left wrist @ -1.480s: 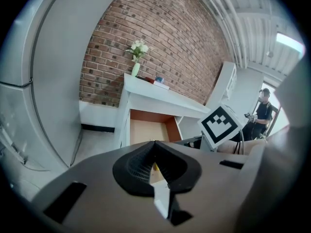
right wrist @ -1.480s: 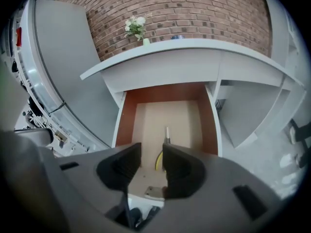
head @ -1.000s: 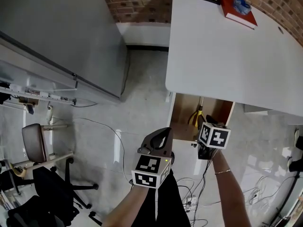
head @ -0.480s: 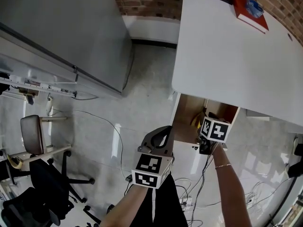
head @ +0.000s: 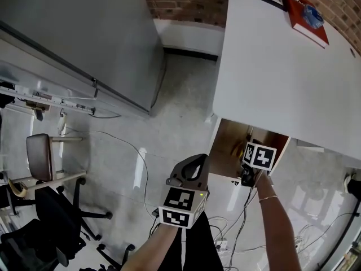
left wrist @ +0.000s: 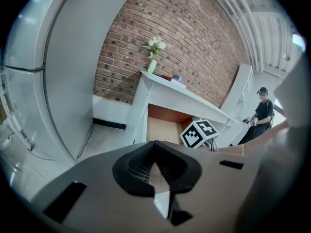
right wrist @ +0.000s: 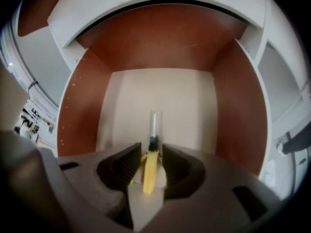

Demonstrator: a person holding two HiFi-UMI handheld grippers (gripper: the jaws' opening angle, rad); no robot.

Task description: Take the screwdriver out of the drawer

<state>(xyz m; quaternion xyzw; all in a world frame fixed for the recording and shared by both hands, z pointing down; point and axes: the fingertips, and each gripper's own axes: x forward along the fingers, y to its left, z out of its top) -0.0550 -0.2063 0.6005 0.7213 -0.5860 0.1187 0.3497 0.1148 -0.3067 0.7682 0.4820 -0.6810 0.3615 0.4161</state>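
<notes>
The screwdriver [right wrist: 149,171] lay inside the drawer [right wrist: 87,106] near its front edge, handle between my spread right fingers [right wrist: 120,166], gripping and lifting out left to do; my left fingers [left wrist: 133,166] were pressed together, empty

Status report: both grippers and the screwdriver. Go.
Left gripper shut, empty. Right gripper open, jaws astride screwdriver handle inside drawer. Nothing blocking it.
</notes>
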